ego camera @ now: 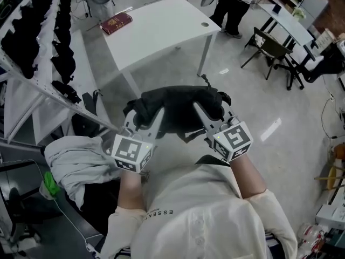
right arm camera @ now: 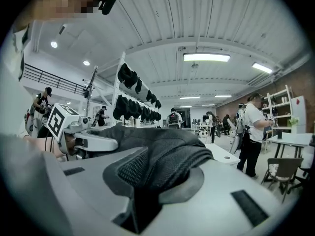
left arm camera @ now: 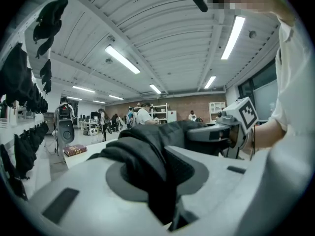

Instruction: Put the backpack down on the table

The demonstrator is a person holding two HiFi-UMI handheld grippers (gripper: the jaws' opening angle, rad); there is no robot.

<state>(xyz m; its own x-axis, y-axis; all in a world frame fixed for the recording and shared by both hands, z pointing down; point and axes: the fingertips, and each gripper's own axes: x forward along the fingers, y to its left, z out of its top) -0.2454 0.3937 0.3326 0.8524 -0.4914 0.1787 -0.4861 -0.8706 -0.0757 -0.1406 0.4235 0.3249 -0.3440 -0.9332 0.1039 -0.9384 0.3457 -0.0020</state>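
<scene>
A black backpack (ego camera: 178,108) hangs in the air in front of me, over the floor and short of the white table (ego camera: 161,28). My left gripper (ego camera: 146,117) is shut on the backpack's left strap (left arm camera: 147,166), whose dark fabric fills the gap between its jaws. My right gripper (ego camera: 204,115) is shut on the right strap (right arm camera: 167,161) in the same way. Both grippers point nearly level toward the table. The bag's underside is hidden.
A dark red book (ego camera: 116,22) lies at the table's far left corner. A rack (ego camera: 38,53) of black bags stands on the left. Grey cloth (ego camera: 81,161) lies on a cart beside me. A person (ego camera: 234,4) and a chair (ego camera: 269,47) are at the far right.
</scene>
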